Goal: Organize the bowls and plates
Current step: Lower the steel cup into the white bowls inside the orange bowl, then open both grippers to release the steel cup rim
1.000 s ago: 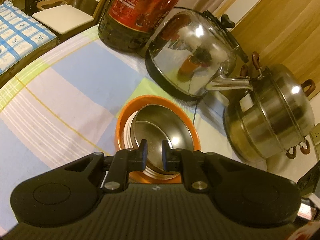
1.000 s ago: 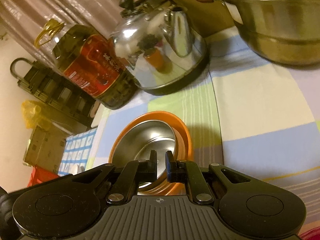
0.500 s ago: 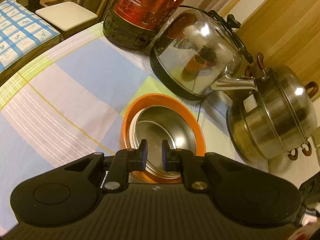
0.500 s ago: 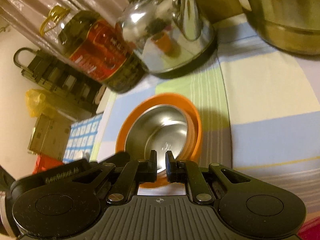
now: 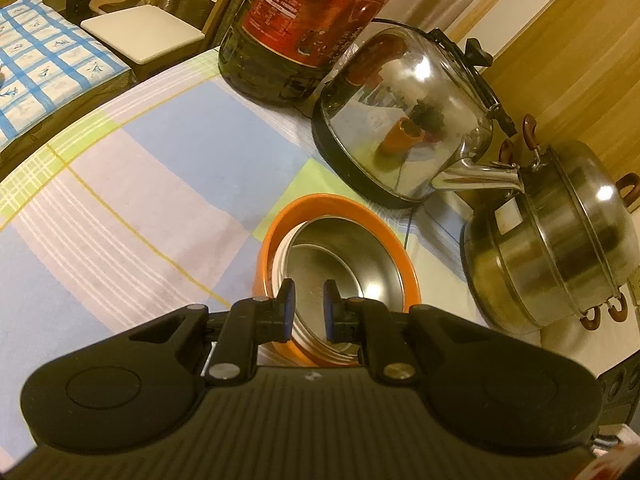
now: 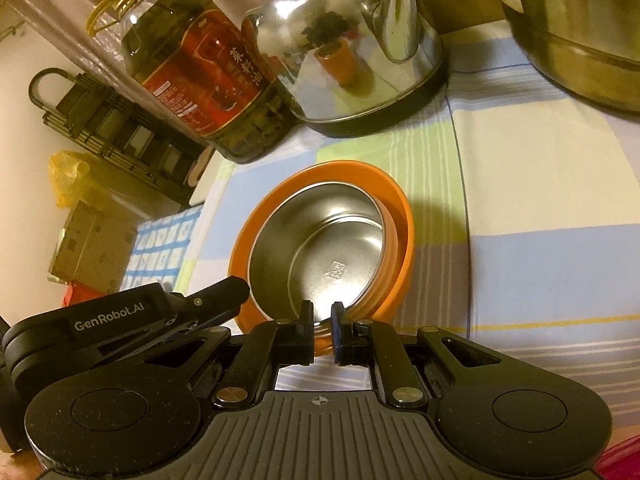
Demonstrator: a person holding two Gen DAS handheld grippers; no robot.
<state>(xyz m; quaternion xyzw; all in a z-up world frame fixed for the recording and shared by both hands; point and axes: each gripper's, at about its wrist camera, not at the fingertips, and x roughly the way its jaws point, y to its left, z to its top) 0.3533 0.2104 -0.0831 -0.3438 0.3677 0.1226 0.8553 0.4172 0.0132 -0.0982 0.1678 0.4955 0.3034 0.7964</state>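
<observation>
Nested inside the orange bowl point(image 6: 400, 216) on the checked tablecloth point(image 5: 120, 200), the steel bowl point(image 6: 320, 248) looks light, rigid and slippery, best pinched at its rim; both the left gripper point(image 5: 307, 312) and right gripper point(image 6: 321, 330) hover nearly closed, holding nothing.

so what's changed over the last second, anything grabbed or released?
Nothing grabbed or released. The right gripper has shifted a little, so the left gripper now shows at its left edge. Both stay shut and empty over the shiny steel bowl nested in the orange bowl. Steel kettle, oil bottle and lidded steel pot unmoved.
</observation>
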